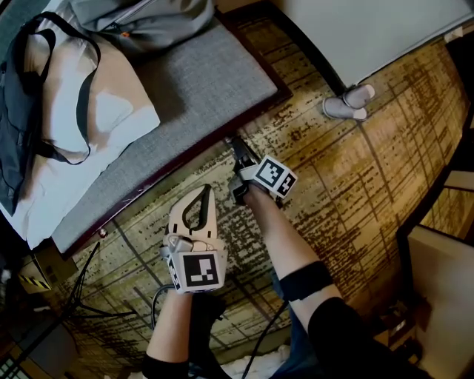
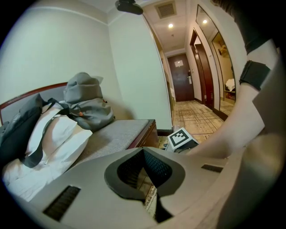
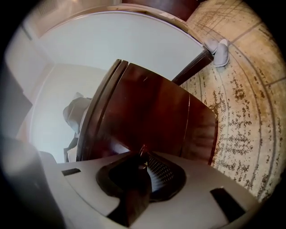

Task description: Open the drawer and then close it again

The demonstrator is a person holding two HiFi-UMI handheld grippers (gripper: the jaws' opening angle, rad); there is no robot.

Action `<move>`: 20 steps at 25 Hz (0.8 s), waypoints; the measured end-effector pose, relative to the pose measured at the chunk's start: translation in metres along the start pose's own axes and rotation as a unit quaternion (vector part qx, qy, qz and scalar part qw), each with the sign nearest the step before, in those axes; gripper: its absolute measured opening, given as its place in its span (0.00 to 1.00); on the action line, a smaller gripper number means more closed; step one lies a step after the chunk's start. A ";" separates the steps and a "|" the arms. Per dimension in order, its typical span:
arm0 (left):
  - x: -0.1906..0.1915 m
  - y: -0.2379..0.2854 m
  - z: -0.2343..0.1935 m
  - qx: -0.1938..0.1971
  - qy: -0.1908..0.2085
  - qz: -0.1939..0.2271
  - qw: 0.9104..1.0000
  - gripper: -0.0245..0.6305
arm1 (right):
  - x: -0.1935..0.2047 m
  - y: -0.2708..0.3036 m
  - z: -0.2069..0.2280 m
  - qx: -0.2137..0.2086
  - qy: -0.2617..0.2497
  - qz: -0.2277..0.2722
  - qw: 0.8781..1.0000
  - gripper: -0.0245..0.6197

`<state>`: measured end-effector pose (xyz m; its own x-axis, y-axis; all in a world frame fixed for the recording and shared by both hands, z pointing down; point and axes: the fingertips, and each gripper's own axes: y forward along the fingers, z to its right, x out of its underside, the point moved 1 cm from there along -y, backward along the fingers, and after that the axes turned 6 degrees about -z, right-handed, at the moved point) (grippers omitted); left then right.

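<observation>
Right gripper view, right tool (image 3: 143, 155) narrowed onto a small dark pull (image 3: 142, 150) on the drawer (image 3: 152, 107) front, drawer set in the dark wood side of the grey-cushioned bench (image 1: 200, 81), left tool (image 1: 203, 192) closed and empty, hovering above the patterned floor (image 1: 355, 192).

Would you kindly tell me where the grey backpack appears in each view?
Head view: grey backpack at top edge, on the dark wooden cabinet.
Left gripper view: grey backpack left of centre.
Right gripper view: grey backpack mid left, behind the cabinet.
Shared landmark: the cabinet.
</observation>
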<state>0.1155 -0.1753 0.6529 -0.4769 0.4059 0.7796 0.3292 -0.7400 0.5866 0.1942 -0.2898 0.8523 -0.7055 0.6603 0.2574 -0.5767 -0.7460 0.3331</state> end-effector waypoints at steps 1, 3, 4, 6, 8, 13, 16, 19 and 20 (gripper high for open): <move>0.001 0.000 0.002 0.003 0.003 -0.001 1.000 0.04 | -0.001 0.000 -0.001 0.002 -0.004 -0.002 1.000 0.16; 0.003 0.001 0.004 0.006 0.005 -0.002 1.000 0.04 | -0.001 0.001 -0.002 0.008 -0.007 -0.010 1.000 0.16; 0.004 0.001 0.006 0.007 0.004 -0.004 1.000 0.04 | 0.000 0.001 -0.002 0.013 -0.007 -0.013 1.000 0.16; 0.004 0.001 0.009 0.010 0.001 -0.006 1.000 0.04 | 0.000 0.000 -0.001 0.023 -0.007 -0.017 1.000 0.16; 0.003 0.000 0.012 0.014 0.002 -0.007 1.000 0.04 | -0.001 -0.001 -0.001 0.031 -0.010 -0.018 0.999 0.16; 0.002 -0.005 0.016 0.018 0.004 -0.007 1.000 0.04 | -0.001 -0.001 -0.001 0.048 -0.013 -0.025 0.998 0.16; 0.000 -0.010 0.019 0.020 0.006 -0.008 1.000 0.04 | 0.000 -0.003 0.000 0.055 -0.010 -0.031 0.998 0.16; 0.000 -0.014 0.020 0.021 0.007 -0.010 1.000 0.04 | 0.000 -0.005 0.001 0.061 -0.009 -0.031 0.998 0.16; 0.000 -0.015 0.020 0.021 0.007 -0.011 1.000 0.04 | 0.001 -0.006 0.001 0.060 -0.007 -0.031 0.998 0.16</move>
<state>0.1270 -0.1529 0.6487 -0.4955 0.4145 0.7633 0.3519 -0.7076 0.6127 0.1974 -0.2850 0.8515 -0.6634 0.7067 0.2460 -0.5647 -0.6885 0.4550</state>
